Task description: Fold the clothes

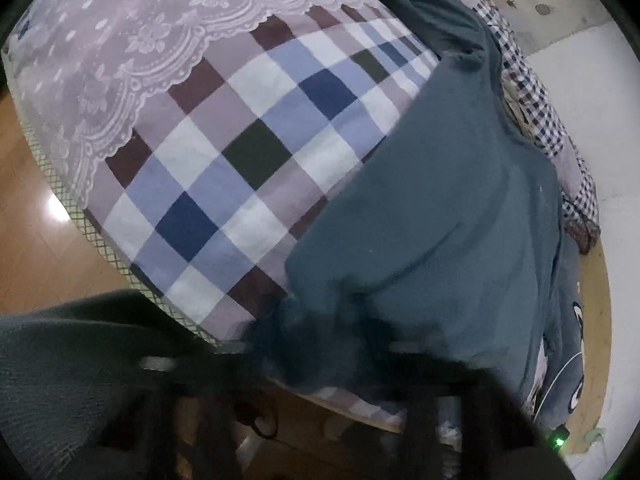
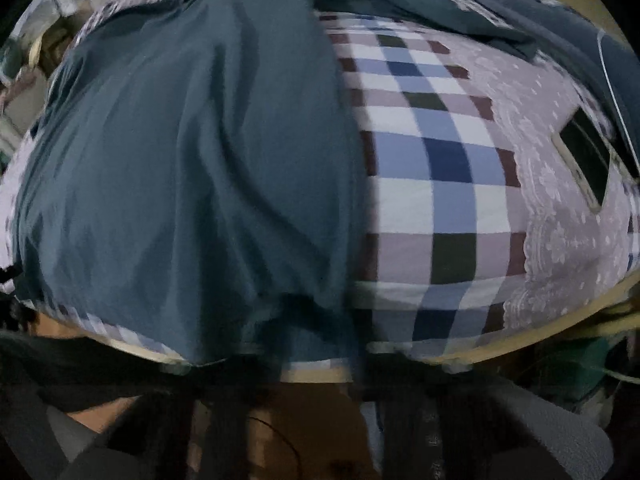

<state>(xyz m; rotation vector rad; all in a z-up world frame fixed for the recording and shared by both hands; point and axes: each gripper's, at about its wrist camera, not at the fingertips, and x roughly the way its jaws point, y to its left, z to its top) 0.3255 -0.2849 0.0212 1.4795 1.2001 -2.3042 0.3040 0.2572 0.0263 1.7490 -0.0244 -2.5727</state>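
No legible writing; the teal garment (image 1: 432, 216) lies on the checked bedsheet (image 1: 224, 184), its near hem bunched at my left gripper (image 1: 320, 344) and right gripper (image 2: 304, 356), grip state indiscernible.

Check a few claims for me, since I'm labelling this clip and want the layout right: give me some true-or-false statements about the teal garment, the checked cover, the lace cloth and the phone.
1. The teal garment lies on a checked cover. True.
2. The garment is already folded into a small neat square. False: it lies spread out and wrinkled across the cover.
3. A lace cloth overlaps part of the checked cover. True.
4. A phone rests on top of the teal garment. False: it lies on the lace cloth, apart from the garment.
5. The left gripper is at the garment's near edge. True, though blur hides how its jaws stand.
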